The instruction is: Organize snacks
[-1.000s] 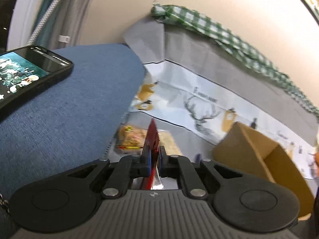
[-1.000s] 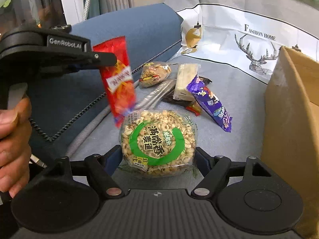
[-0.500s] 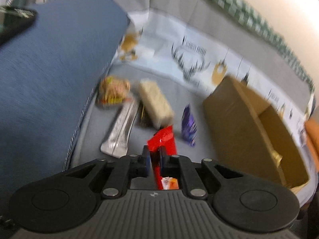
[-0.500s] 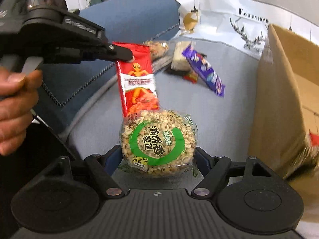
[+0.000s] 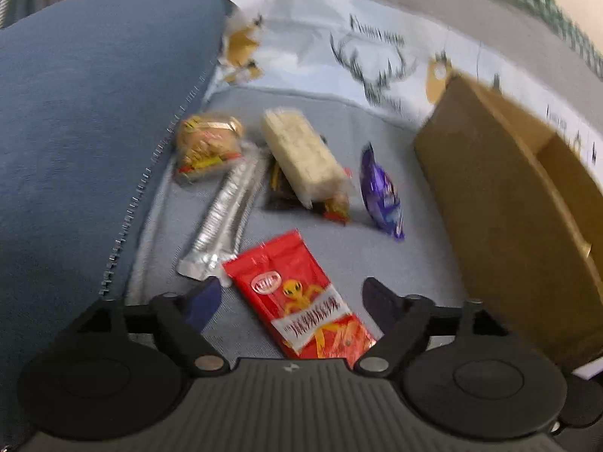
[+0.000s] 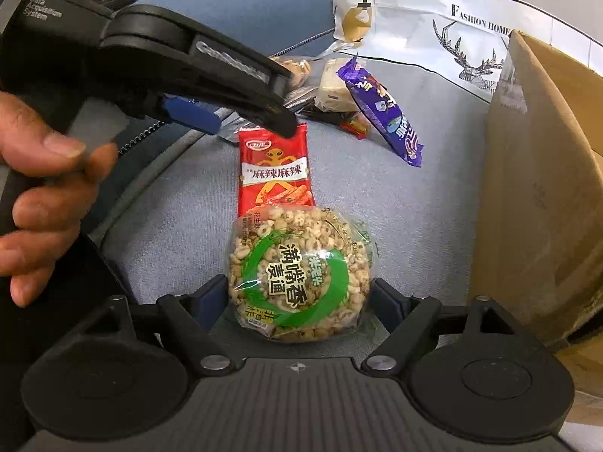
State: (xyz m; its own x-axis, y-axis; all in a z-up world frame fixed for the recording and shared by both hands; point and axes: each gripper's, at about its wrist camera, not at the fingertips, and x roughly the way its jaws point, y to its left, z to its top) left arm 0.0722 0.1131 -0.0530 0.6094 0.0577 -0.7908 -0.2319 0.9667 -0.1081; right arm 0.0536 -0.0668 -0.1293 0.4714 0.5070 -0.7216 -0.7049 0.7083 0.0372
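My left gripper (image 5: 290,295) is open just above the red snack packet (image 5: 297,299), which lies flat on the grey sofa seat (image 5: 377,260). In the right wrist view the left gripper (image 6: 241,113) hovers over the packet's (image 6: 275,173) far end. My right gripper (image 6: 297,293) is shut on a round puffed-grain cake in a clear wrapper (image 6: 297,271), held just in front of the red packet. Further back lie a purple packet (image 5: 380,192), a pale rice bar (image 5: 301,154), a silver stick (image 5: 226,218) and a brown snack bag (image 5: 205,145).
An open cardboard box (image 5: 520,203) stands on the seat at the right, also in the right wrist view (image 6: 546,173). A blue cushion (image 5: 83,113) rises at the left. A printed cloth (image 6: 467,30) covers the sofa back.
The left gripper lowered the red packet to the seat and opened, letting it go. The right gripper still holds the grain cake, shifted slightly.
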